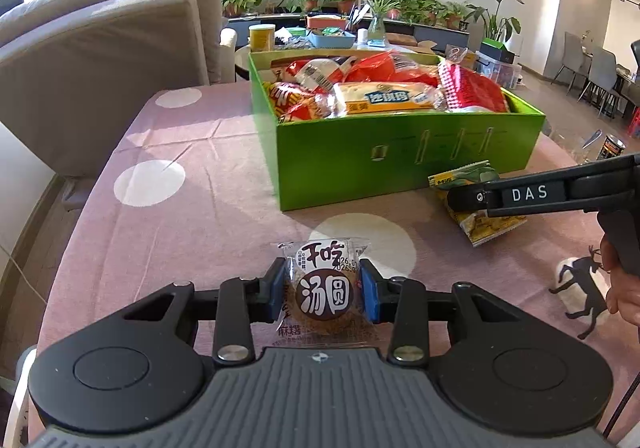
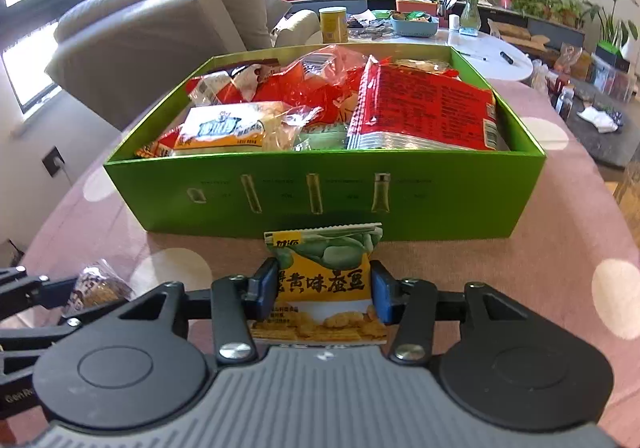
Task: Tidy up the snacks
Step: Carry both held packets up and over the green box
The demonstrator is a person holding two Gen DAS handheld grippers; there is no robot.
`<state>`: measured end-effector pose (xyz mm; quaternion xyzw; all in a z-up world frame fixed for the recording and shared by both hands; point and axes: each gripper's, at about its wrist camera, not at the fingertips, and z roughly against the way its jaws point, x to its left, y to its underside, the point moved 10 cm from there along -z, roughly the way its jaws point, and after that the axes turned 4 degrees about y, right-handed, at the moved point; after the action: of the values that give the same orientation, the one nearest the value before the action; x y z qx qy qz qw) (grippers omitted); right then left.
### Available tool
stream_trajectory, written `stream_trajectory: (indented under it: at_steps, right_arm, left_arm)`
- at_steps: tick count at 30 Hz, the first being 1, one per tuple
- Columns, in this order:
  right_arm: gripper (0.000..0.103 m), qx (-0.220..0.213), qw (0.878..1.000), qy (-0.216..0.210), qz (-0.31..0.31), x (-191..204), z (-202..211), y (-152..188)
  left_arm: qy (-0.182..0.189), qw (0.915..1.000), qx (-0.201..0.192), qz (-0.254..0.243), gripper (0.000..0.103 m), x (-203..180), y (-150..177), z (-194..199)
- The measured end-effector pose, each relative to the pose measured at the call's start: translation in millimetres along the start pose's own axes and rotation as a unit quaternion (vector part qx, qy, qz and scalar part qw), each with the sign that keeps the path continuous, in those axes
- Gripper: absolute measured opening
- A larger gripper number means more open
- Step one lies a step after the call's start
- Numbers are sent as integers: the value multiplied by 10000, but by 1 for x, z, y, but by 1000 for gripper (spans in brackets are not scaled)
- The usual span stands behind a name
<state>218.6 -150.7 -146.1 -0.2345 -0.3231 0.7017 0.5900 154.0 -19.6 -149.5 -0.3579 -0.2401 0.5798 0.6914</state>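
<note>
Left fingers (image 1: 279, 290) tight on round pastry packet (image 1: 325, 290), right fingers (image 2: 267, 290) tight on yellow bean packet (image 2: 325, 276) beside green box (image 2: 324, 196).

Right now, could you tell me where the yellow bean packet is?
Between the right gripper pads, the yellow packet sits on the tablecloth before the green box.

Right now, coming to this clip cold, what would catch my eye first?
The bright green box in the middle of the pink dotted tablecloth, heaped with red and yellow snack bags. In front of it, each gripper grips a small packet: the left gripper a round brown cake packet, the right gripper a yellow and green bean packet.
</note>
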Motion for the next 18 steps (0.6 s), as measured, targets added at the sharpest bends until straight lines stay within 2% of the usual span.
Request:
stream_trajectory:
  at_steps: [18]
  right_arm:
    - [80, -579, 9976, -381, -92, 9, 51, -15]
  left_arm:
    - [-7, 9997, -238, -101, 35, -18, -12, 24]
